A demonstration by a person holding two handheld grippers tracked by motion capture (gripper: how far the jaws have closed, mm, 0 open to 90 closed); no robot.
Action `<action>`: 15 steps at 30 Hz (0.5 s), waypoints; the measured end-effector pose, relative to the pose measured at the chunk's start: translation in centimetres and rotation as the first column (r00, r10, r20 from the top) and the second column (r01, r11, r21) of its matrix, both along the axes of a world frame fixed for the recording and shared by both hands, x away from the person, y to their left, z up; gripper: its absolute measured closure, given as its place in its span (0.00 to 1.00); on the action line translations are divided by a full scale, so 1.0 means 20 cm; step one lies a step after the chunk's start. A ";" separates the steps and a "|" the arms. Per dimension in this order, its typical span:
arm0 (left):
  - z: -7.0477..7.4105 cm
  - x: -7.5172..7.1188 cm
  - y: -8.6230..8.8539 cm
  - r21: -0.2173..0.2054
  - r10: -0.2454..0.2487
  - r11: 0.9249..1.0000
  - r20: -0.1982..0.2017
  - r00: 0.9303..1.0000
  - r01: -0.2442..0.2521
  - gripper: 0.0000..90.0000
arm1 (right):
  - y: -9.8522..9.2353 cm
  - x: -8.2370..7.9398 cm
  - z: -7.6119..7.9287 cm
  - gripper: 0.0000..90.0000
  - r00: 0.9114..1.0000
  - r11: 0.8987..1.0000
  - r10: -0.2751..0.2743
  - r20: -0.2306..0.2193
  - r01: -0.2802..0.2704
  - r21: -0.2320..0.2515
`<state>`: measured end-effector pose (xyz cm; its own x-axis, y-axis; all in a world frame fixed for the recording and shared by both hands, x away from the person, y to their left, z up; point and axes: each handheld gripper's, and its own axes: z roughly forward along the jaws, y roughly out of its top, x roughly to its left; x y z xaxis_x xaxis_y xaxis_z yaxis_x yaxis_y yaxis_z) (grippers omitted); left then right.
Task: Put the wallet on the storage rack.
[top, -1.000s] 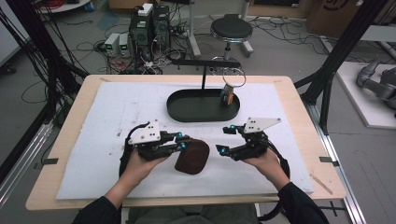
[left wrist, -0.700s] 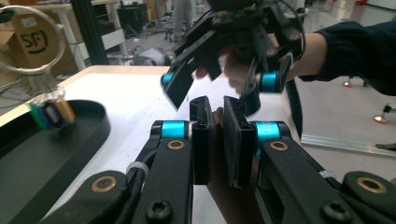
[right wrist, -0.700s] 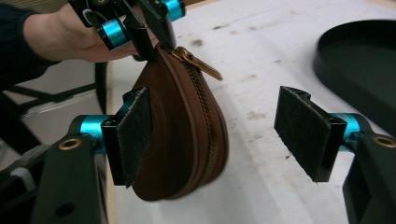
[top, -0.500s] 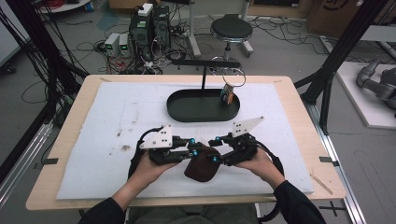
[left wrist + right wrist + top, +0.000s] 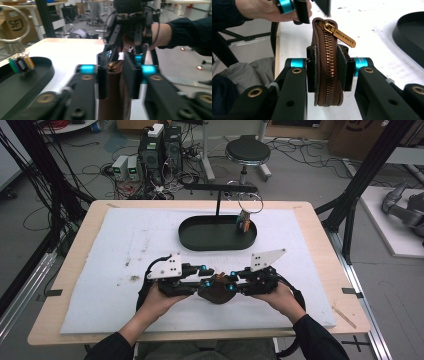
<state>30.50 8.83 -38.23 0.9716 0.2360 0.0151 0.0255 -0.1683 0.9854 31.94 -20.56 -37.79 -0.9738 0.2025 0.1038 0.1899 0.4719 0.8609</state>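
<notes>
A brown zip pouch (image 5: 216, 292) with a gold pull tab (image 5: 344, 37) hangs just above the white mat (image 5: 125, 250), between two hand-held grippers that face each other. In the right gripper view my right gripper (image 5: 328, 72) has just been closing. Its pads now press both sides of the pouch (image 5: 328, 82), zipper edge up. My left gripper (image 5: 206, 277) has just been opening. The pouch's other end (image 5: 113, 95) stands between its jaws (image 5: 116, 75), and the pads look a little apart from it. The left gripper's (image 5: 312, 10) jaws also straddle the pouch's far end.
A black oval tray (image 5: 200, 240) with a T-shaped stand sits mid-table beyond the grippers. A key ring with coloured tags (image 5: 245, 222) hangs at the tray's right end, seen also as coloured tags (image 5: 20, 63). Computers, cables and a stool stand on the floor behind the table.
Both hands came together at the front middle of the mat. The right gripper reached the pouch held by the left and closed on it. The left jaws have spread.
</notes>
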 end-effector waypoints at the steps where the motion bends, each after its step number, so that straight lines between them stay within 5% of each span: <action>1: 0.00 0.00 0.01 -0.007 0.010 1.000 -0.004 1.000 -0.010 0.73 | -0.01 0.00 0.00 0.82 1.000 1.000 -0.008 0.005 0.008 0.005; 7: -0.03 0.05 0.09 -0.024 0.065 0.997 -0.100 0.993 -0.068 0.49 | -0.09 0.01 0.05 0.82 0.998 0.994 -0.049 0.039 0.045 0.095; 15: -0.09 0.08 0.06 -0.003 0.046 0.999 -0.161 0.986 -0.047 0.41 | -0.13 -0.01 0.09 0.82 0.996 0.985 -0.063 0.058 0.053 0.162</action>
<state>32.16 10.01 -39.95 0.9492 0.2808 -0.1418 0.1911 -0.1566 0.9690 31.78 -23.21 -36.07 -0.9664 0.2446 0.0785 0.1562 0.3166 0.9356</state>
